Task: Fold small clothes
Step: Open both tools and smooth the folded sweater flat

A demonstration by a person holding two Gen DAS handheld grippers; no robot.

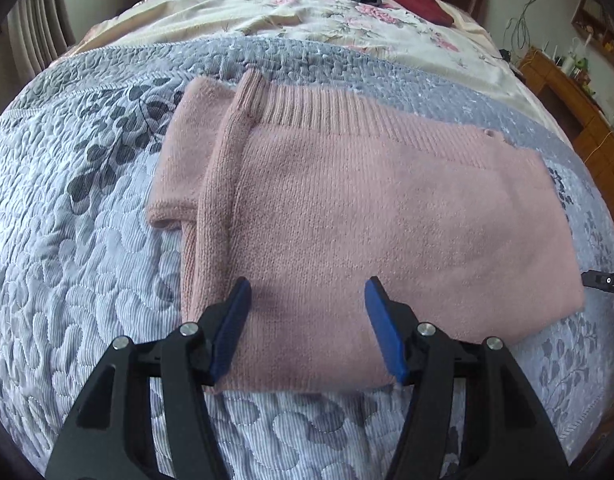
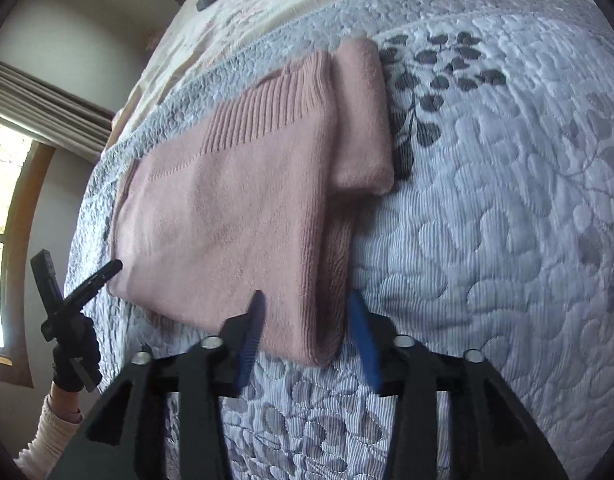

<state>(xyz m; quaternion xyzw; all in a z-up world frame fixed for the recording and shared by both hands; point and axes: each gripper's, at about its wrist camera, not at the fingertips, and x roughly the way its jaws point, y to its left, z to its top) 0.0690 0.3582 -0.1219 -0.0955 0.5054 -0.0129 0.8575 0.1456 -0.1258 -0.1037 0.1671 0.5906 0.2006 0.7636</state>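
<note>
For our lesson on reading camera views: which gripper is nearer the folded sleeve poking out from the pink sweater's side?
Right, probably. The right gripper straddles the pink sweater edge just below the folded sleeve; the left gripper sits mid-hem, further along.

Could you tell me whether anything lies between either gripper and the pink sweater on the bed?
Nothing visible does. The left gripper is open right over the near edge of the pink sweater, and the right gripper is open astride its near corner. Only the grey quilt surrounds it.
</note>
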